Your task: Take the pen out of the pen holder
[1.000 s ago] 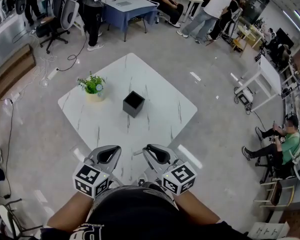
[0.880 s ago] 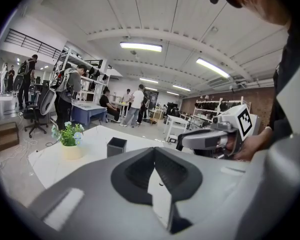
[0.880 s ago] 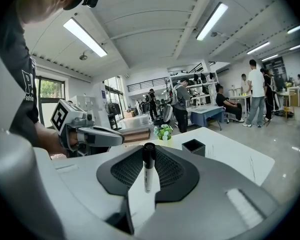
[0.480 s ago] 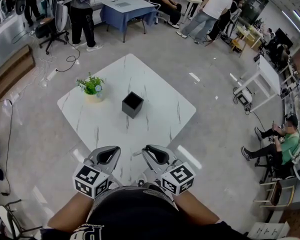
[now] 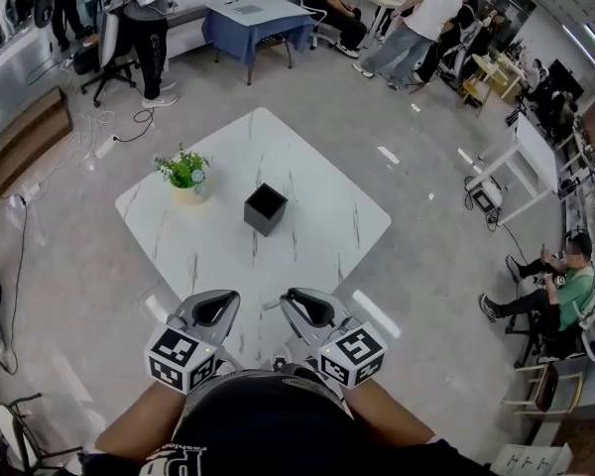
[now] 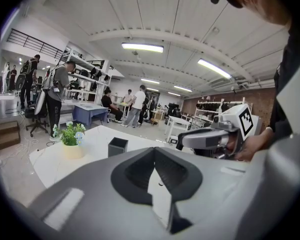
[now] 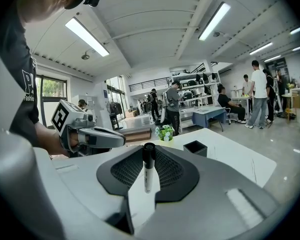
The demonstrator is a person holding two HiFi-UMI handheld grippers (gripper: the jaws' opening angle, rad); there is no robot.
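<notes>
— How far along is it?
— Done, I'd judge. The black-capped white marker pen (image 7: 147, 176) stands upright, clamped between the jaws of the right gripper (image 7: 149, 159). It is near the person's body, well apart from the black square pen holder (image 5: 265, 207) on the far white marble table (image 5: 322, 241). The holder looks empty. The left gripper (image 6: 155, 159) has its jaws together on nothing.
— Anything left?
— Perhaps only setting it down.
— Any writing?
— White lettering on the dark shirt (image 5: 268, 424) begins with "P"; the rest is unreadable.

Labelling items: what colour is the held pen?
White pen, black cap; right gripper view.
</notes>
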